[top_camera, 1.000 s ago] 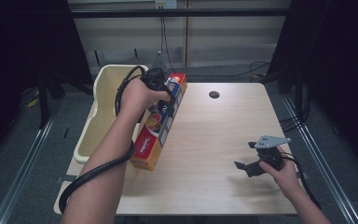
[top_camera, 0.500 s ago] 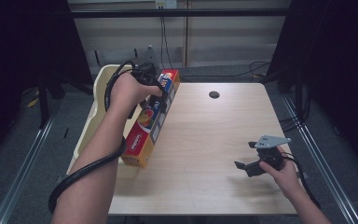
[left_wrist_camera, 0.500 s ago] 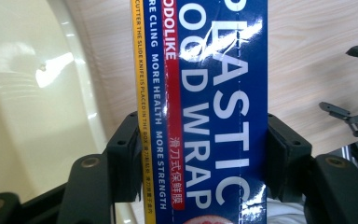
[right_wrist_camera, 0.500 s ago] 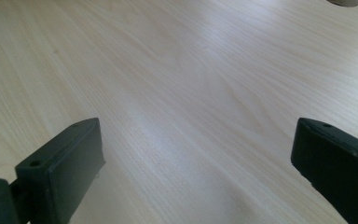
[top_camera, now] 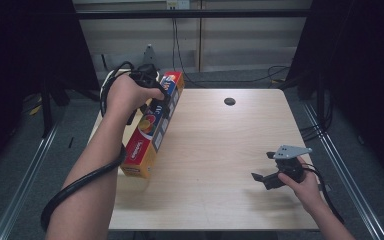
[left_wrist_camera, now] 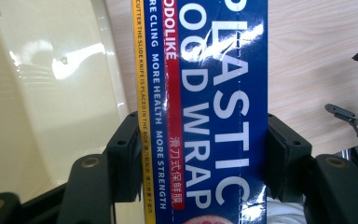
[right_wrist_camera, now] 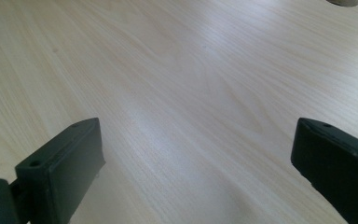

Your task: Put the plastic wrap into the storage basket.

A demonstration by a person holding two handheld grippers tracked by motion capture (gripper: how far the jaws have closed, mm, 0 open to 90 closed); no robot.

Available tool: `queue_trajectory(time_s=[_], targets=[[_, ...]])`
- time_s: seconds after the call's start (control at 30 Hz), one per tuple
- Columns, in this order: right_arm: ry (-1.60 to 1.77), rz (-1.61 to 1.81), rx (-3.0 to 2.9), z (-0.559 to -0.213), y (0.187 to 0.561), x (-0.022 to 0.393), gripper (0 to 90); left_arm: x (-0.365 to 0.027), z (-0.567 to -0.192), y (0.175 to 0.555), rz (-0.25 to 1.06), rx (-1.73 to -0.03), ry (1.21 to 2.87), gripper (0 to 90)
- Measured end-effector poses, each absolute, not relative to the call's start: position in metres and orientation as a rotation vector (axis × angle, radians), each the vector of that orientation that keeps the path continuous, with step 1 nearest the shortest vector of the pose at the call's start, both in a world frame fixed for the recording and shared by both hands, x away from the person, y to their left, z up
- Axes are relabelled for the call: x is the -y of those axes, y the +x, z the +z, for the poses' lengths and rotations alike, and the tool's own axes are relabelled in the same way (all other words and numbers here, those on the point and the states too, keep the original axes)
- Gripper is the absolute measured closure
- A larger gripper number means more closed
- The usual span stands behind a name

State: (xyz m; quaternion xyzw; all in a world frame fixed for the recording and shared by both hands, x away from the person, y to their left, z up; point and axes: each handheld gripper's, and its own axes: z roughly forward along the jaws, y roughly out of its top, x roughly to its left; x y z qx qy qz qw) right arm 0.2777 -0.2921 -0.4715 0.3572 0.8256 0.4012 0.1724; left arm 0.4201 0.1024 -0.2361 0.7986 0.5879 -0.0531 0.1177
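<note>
Here the left gripper [top_camera: 161, 102] clamps the plastic wrap box [left_wrist_camera: 205, 112] between its jaws, while the right gripper [top_camera: 266, 172] sits wide open with bare table [right_wrist_camera: 191, 93] ahead.

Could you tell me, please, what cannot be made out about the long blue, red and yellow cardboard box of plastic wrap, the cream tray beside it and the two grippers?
- Long blue, red and yellow cardboard plastic-wrap box: left gripper view, both ends cut off by the frame's edges.
- Box's far end: high view, hidden by the left gripper and hand.
- Cream plastic tray: high view, mostly behind forearm and box; contents unseen.
- Right gripper: high view, fingertips too small and dark.
</note>
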Motion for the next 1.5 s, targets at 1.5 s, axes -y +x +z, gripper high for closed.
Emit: queue_trajectory(time_s=[1.5], targets=[[1.007, 1.126, -2.339, -0.473, 0.278, 0.292, 2.2, -0.16, -0.233, 0.416, -0.096, -1.859, 2.245, 40.6]])
